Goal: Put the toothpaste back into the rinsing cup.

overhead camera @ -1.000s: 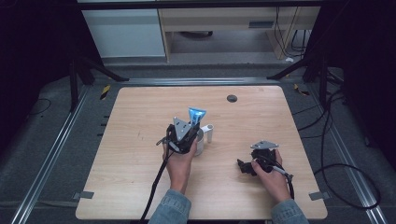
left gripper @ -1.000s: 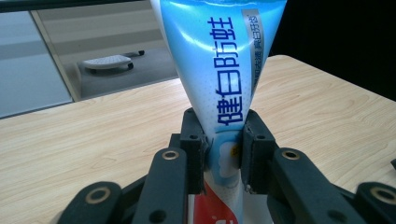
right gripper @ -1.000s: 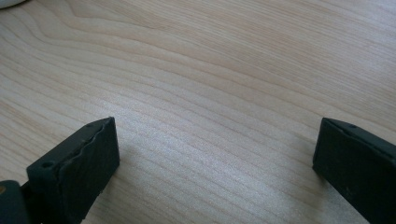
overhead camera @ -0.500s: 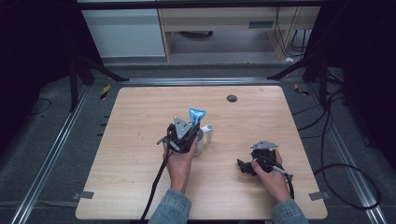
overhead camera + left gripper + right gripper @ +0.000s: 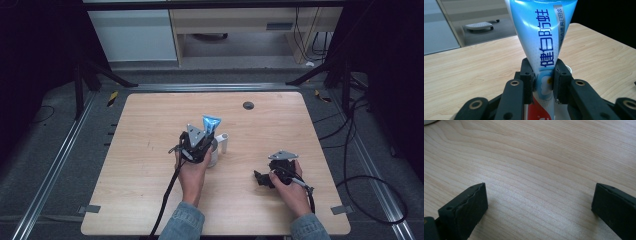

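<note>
**Toothpaste tube held upright at mid-worktop**

My left claw (image 5: 543, 82) pinches the blue toothpaste tube (image 5: 544, 37) low on its body, crimped end up. It looks soft and light; I'd grip gently there. My right claw (image 5: 539, 205) rests wide open, empty, near right.

We see the right tool (image 5: 539, 205) with its two black jaws spread wide apart, nothing between them. Below and ahead lies the light wood-grain worktop (image 5: 541, 165), bare between the jaws. We note a pale rounded edge (image 5: 429, 121) at the top left corner, too cropped to identify.
</note>
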A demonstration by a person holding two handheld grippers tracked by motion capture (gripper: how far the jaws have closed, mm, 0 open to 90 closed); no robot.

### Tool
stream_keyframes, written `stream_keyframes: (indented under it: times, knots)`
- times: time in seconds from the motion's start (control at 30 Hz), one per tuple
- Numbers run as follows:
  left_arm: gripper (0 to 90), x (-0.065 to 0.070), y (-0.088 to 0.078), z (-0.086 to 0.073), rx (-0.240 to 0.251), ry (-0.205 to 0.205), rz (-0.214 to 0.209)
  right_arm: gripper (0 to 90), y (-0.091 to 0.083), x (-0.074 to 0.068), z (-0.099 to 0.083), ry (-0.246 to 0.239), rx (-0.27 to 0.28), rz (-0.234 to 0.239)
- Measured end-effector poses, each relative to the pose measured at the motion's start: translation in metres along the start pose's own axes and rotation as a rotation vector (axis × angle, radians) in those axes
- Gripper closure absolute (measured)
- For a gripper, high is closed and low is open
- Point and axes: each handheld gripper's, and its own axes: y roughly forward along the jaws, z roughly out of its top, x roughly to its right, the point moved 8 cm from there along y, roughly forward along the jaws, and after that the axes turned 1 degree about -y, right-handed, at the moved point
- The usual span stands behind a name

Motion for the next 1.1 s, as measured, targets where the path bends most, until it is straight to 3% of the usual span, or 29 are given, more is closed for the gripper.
stream_keyframes:
  times: [0.33,1.1]
  knots:
    - [72.1,0.0025,0.0046,0.0020,-0.042,0.010,-0.003,0.7,0.0000,0.0000,0.0000,0.000,0.000,0.000]
    - [70.3,-0.0001,0.0062,0.0029,-0.050,-0.008,-0.004,0.5,0.0002,0.0001,0.0001,0.000,0.000,-0.001]
